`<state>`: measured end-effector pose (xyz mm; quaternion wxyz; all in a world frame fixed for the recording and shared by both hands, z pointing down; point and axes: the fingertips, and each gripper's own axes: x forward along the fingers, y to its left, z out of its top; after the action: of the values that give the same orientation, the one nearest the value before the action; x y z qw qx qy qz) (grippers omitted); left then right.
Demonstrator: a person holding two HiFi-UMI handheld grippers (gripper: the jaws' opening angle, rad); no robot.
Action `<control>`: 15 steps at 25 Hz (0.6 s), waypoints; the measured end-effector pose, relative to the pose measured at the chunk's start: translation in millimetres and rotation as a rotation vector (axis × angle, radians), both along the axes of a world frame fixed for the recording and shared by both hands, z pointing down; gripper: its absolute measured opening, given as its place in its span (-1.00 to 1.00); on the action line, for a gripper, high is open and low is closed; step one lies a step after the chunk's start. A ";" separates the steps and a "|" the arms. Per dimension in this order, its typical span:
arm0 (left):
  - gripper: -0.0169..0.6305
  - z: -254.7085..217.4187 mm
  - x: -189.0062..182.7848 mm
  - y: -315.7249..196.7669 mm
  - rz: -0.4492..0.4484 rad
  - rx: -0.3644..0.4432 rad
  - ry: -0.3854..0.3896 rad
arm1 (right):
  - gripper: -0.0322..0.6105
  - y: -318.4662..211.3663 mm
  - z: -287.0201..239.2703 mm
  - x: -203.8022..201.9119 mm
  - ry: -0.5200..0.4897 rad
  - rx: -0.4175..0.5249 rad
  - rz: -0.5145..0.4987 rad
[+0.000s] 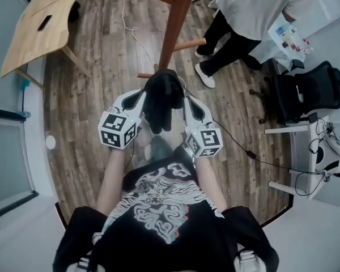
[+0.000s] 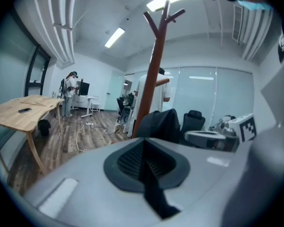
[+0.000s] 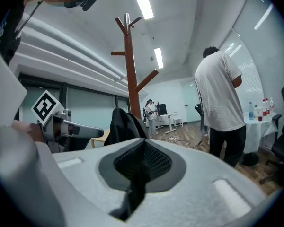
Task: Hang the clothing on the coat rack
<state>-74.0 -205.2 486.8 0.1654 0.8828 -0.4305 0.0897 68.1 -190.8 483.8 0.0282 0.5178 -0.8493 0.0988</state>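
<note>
In front of the person's chest, over the wood-plank floor (image 1: 102,67), a bunched black fabric garment (image 1: 163,101) hangs between the two grippers. Left gripper (image 1: 141,99): jaws clenched, a dark strip of the cloth pinched in the seam between the pads. Right gripper (image 1: 187,105): same, jaws clamped on the other edge of the black fabric garment.

Key relation: the tall reddish-brown wooden coat rack (image 1: 175,21) stands straight ahead of the jaws. Its pole is upright, just beyond the bundle and centred between the two hands. It sits a bit right of centre in the left gripper view and a bit left of centre in the right gripper view. The pegs angle up off the pole well above jaw level, so my read is the next move needs a lift up and forward, not a sideways reach. A lower peg (image 3: 146,80) sticks out on the right gripper's side, and that hand looks nearer to it. Neither gripper touches the coat rack.

Garment look: matte black, soft, crumpled into a lump with folds drooping below the jaws. I can't make out a collar, loop or sleeve, so which part would catch a peg is unclear. A person in a white shirt (image 1: 255,7) stands beyond the coat rack, apart from it.
</note>
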 end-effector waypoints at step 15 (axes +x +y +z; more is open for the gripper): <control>-0.98 11.6 6.2 37.5 -0.046 0.035 -0.050 | -0.90 35.5 7.2 20.4 0.041 0.000 0.048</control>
<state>-67.8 -167.7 498.4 0.1412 0.8728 -0.4563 0.1001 88.4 -155.2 491.1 0.0430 0.5400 -0.8359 0.0887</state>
